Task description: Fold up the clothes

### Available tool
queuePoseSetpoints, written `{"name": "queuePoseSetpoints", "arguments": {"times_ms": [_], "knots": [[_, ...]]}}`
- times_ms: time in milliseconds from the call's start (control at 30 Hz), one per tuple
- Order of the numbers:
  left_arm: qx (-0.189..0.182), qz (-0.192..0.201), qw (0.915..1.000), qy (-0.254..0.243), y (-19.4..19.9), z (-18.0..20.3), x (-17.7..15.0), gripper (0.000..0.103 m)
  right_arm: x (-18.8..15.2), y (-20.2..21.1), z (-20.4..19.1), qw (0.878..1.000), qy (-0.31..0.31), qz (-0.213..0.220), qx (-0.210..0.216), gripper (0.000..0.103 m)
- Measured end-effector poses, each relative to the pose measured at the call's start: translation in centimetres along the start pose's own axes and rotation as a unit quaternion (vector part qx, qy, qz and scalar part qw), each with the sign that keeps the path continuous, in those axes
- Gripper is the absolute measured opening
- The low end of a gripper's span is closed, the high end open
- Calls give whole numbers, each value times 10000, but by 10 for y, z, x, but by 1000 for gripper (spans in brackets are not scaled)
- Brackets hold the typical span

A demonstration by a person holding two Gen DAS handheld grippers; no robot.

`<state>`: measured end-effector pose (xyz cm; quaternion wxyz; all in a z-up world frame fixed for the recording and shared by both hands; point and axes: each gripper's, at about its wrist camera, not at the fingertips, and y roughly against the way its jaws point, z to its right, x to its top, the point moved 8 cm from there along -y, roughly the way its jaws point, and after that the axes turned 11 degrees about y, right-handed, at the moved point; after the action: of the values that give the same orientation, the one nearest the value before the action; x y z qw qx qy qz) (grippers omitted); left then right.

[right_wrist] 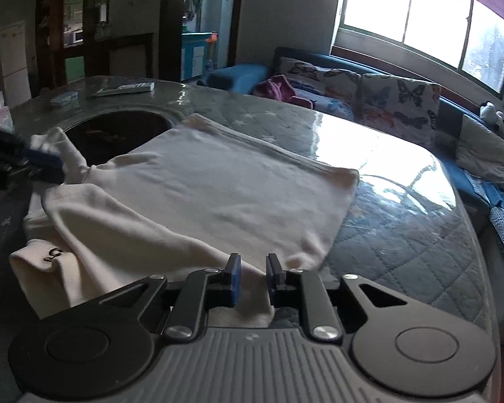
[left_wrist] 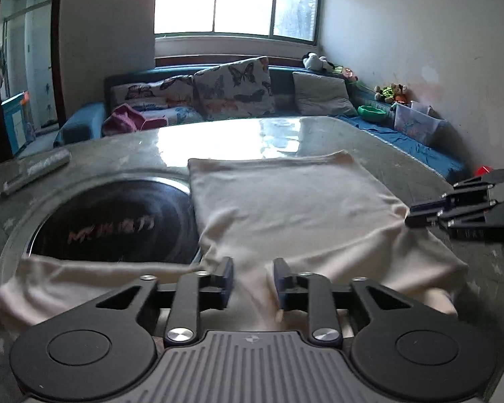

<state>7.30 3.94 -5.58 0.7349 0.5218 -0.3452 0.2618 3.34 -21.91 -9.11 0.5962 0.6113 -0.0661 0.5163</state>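
Cream sweatshirt [left_wrist: 295, 201] lies spread on the glass-topped table [right_wrist: 403, 201], its body flat and its near part bunched in loose folds toward both grippers, one edge overlapping the round black cooktop [left_wrist: 117, 221] set into the table. The left gripper [left_wrist: 253, 280] sits low over the near edge, fingers parted a narrow way with cloth running between them, though not pinched as far as can be seen. The right gripper [right_wrist: 253, 277] looks the same at its corner: narrow gap, fabric passing under and between, no firm pinch visible. To fold neatly, both would want to close on matching points, lift evenly and keep the edge taut so the bunching smooths out. Glass over quilted star cloth looks slick, so the shirt may slide. Behind sit a blue sofa [left_wrist: 84, 124] with butterfly cushions [left_wrist: 235, 87] and a bright window [left_wrist: 235, 0].
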Motion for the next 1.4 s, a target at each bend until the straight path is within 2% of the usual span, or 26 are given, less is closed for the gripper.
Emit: {"name": "queuePoseSetpoints", "arguments": {"times_ms": [167, 267, 300, 467, 533, 667, 767, 867, 1067, 1100, 1167, 1267, 1400], "knots": [[-51, -395, 9992, -39, -34, 5, -5, 29, 1, 0, -4, 10000, 34, 16, 10, 30], [-65, -394, 9991, -150, -43, 9, -7, 13, 2, 3, -7, 10000, 85, 40, 16, 33], [-37, -306, 9994, -178, -42, 10, -5, 7, 3, 4, -7, 9999, 97, 51, 11, 34], [190, 360, 9991, -132, -32, 8, 15, 7, 8, 8, -8, 9998, 56, 211, -34, 40], [331, 364, 9987, -151, -38, 4, 14, 7, 7, 5, -11, 9998, 19, 207, 2, 40], [375, 21, 9993, 9, -44, -6, 4, 14, 5, -1, -21, 9998, 99, 152, 68, 40], [491, 86, 9986, 163, -34, -16, 0, 17, 9, -1, -28, 9997, 118, 179, 141, 40], [722, 152, 9962, 467, -18, -37, -4, 29, 16, 1, -38, 9992, 158, 243, 260, 40], [1180, 281, 9868, 1072, 15, -79, -13, 29, 41, -7, -68, 9963, 293, 360, 717, 37], [1294, 306, 9839, 1190, 20, -88, -15, 29, 46, -10, -74, 9956, 341, 373, 786, 32], [1429, 345, 9790, 1416, 29, -105, -17, 29, 56, -14, -87, 9936, 432, 428, 957, 31], [1566, 365, 9735, 1629, 41, -124, -22, 30, 68, -12, -112, 9871, 790, 523, 1293, 31], [1635, 386, 9699, 1761, 47, -133, -28, 35, 74, -23, -147, 9786, 1677, 434, 1109, 32]]}}
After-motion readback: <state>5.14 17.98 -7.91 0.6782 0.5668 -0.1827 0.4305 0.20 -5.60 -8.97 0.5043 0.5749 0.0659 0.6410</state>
